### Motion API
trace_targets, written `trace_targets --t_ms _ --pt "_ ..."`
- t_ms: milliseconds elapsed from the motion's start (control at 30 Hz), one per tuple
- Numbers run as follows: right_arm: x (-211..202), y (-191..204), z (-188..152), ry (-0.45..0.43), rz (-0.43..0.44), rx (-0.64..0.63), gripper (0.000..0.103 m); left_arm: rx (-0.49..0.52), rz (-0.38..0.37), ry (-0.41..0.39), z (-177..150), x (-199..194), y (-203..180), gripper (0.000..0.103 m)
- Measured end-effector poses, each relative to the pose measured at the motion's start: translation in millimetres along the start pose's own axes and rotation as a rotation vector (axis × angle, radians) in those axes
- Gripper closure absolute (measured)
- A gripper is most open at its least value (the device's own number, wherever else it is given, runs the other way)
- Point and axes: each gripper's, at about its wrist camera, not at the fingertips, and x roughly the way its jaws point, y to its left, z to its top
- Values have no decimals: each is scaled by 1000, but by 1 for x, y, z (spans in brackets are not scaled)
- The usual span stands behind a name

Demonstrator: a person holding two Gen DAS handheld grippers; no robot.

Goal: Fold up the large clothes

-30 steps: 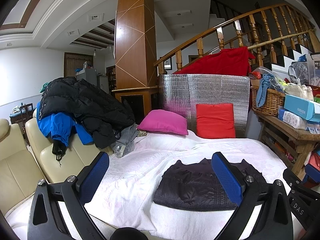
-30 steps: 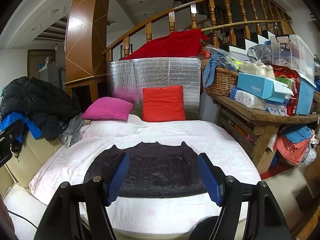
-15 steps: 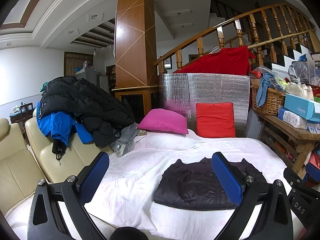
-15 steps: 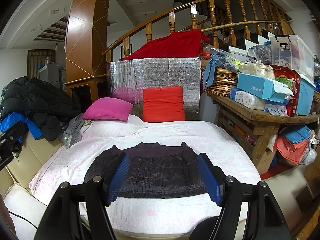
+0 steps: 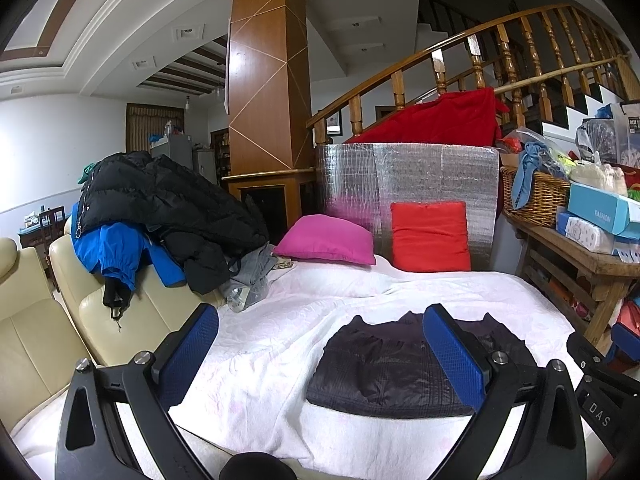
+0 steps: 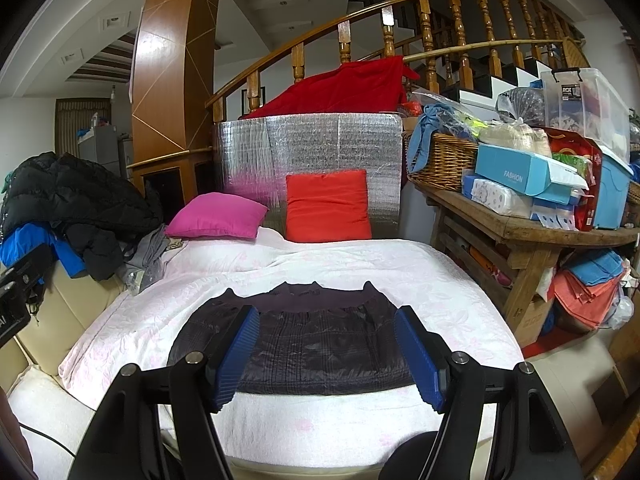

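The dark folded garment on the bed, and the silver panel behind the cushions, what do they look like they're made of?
Dark folded garment: likely thin quilted nylon or polyester, with stitched grid lines and a slight sheen on the folds. Silver panel: looks like foil-faced insulation sheet, shiny and crinkled with a fine grid texture, and it picks up a pink reflection from the magenta cushion.

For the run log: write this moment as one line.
left gripper: open, holds nothing | right gripper: open, holds nothing | dark jacket: folded flat on white bedcover | coat pile: untouched on sofa
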Motion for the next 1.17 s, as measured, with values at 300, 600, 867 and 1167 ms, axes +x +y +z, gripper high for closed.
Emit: trace_targets --t_ms 300,600,867,1167 --pt "3 -2 -1 6 3 1 29 1 2 5 -1 1 -1 1" --pt "12 -3 -1 22 7 -4 29 4 11 15 -2 8 -3 1" --pt "38 -2 9 38 15 -20 29 3 11 46 -2 36 -6 1" --pt "184 -110 36 164 -120 49 26 -197 162 325 -24 237 106 1"
